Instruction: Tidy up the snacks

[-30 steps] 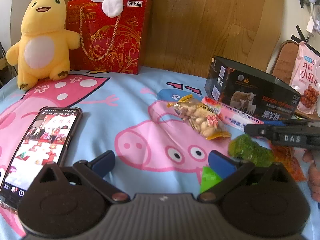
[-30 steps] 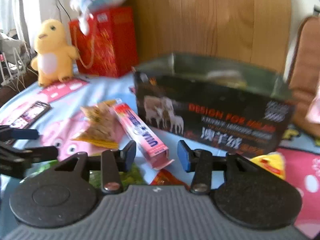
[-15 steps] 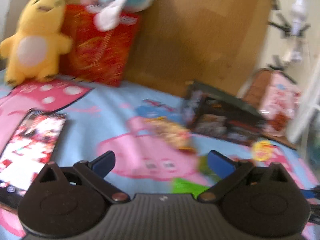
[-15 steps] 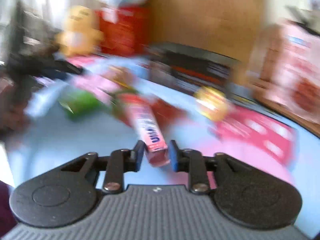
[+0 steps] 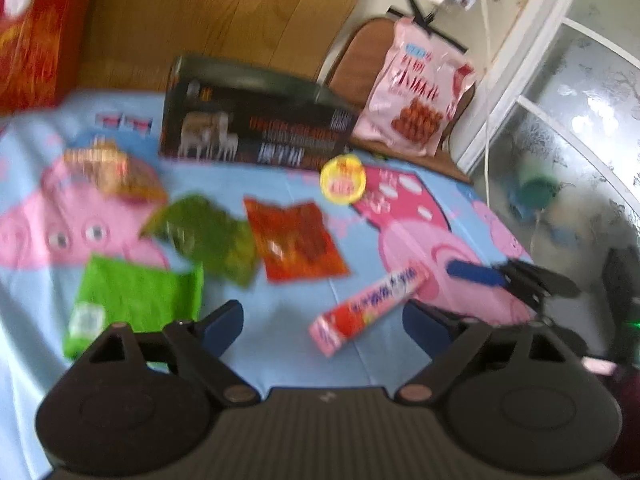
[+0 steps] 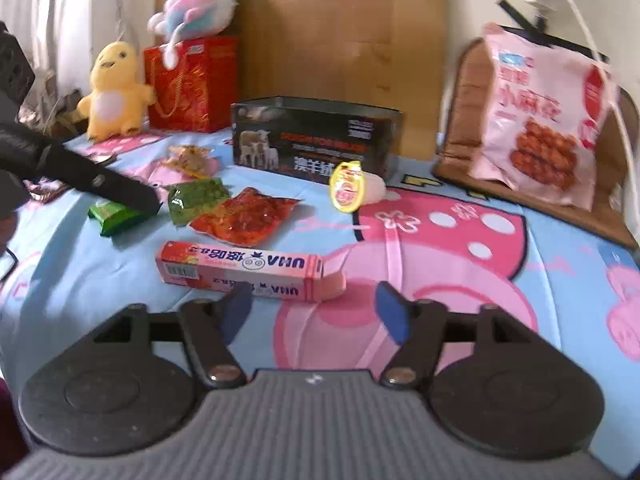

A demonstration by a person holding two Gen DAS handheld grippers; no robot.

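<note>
Snack layout on cartoon-pig bedsheet (image 6: 460, 240); both grippers unloaded.

R gripper (image 6: 316, 310): fingers apart, nothing between; long pink cardboard candy box (image 6: 240, 270) flat on sheet just ahead of tips. L gripper (image 5: 322, 322): fingers wide apart, empty, same box (image 5: 366, 306) near. Red clear-plastic snack pouch (image 6: 244, 220), dark-green pouch (image 6: 196, 198), bright-green packet (image 6: 118, 214) grouped beyond the box. Yellow-lidded cup (image 6: 348, 192) lying in front of open black carton w/ sheep print (image 6: 316, 140). Lg pink snack bag (image 6: 540, 128) propped on chair, well apart.
</note>
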